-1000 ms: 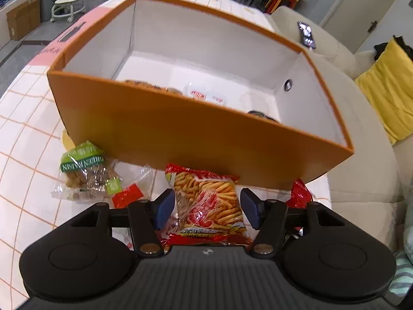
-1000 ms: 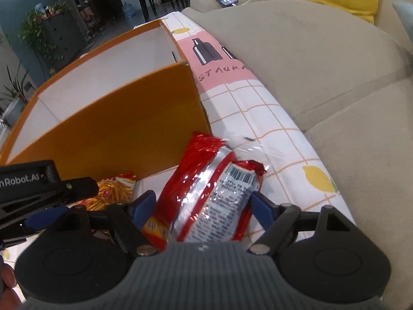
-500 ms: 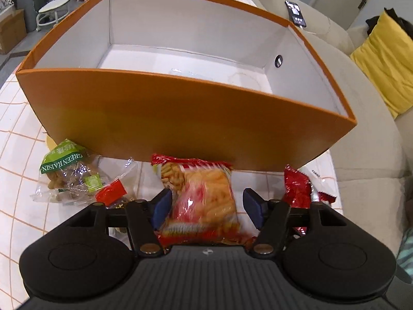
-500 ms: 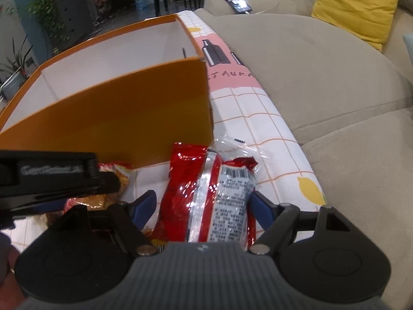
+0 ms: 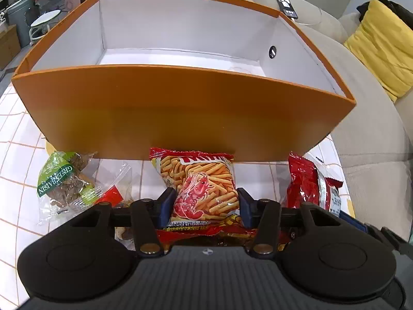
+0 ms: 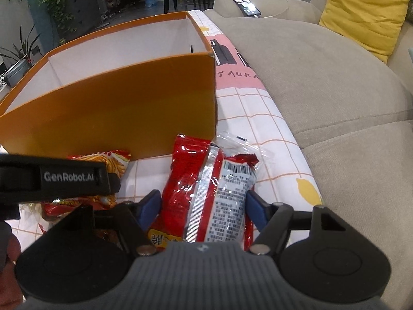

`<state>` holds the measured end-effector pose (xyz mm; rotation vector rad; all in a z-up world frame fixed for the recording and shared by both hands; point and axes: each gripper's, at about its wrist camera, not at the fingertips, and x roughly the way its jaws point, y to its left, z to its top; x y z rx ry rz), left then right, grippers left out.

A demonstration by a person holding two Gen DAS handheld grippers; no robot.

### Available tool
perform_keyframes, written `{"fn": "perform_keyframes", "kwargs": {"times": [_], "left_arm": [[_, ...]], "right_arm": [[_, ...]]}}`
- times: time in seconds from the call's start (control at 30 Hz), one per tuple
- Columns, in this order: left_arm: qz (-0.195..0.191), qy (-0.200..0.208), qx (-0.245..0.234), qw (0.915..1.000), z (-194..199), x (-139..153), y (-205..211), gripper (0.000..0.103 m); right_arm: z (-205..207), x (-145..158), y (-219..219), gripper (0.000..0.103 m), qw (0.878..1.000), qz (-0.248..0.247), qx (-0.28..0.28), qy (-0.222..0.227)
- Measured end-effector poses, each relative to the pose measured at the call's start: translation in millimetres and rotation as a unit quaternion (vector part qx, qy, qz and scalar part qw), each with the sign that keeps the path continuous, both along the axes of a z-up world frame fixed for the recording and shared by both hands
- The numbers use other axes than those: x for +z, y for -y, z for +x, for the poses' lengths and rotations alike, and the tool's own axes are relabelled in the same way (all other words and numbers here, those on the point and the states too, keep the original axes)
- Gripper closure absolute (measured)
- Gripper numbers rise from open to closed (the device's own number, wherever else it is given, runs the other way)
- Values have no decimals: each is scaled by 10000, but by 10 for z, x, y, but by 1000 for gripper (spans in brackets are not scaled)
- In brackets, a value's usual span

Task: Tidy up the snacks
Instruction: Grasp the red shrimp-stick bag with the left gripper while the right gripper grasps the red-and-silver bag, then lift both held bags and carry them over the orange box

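A: Shrimp-stick packet [image 5: 200, 190] lies flat on the desk [image 5: 18, 139], just in front of the orange box [image 5: 180, 108], long axis running straight out along the fingers.

B: And the left gripper [image 5: 204, 205]?

A: Its jaws have just been closing and now sit against both long edges of the packet, so I judge it gripped.

B: The right gripper [image 6: 202, 206]?

A: Astride the red snack bag [image 6: 204, 188], barcode side up, by the box's corner. Its jaws have been closing too; the right pad touches, the left I cannot tell.

B: So each packet goes forward and up, over the near wall.
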<state>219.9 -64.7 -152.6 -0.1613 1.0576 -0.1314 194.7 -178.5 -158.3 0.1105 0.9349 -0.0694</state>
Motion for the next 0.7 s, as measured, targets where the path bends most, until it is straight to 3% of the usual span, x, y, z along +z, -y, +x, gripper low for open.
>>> {"fn": "perform_keyframes", "kwargs": {"times": [0.23,0.7], "left_arm": [[-42,188,-89,9998,-96,81,-52,49],[62,839,-579,9948,-522,585,-127,49]], "right_arm": [[-37,60,-1,35,10000,-1,42,38],[-345,467,38,35,9984,53,304,483]]}}
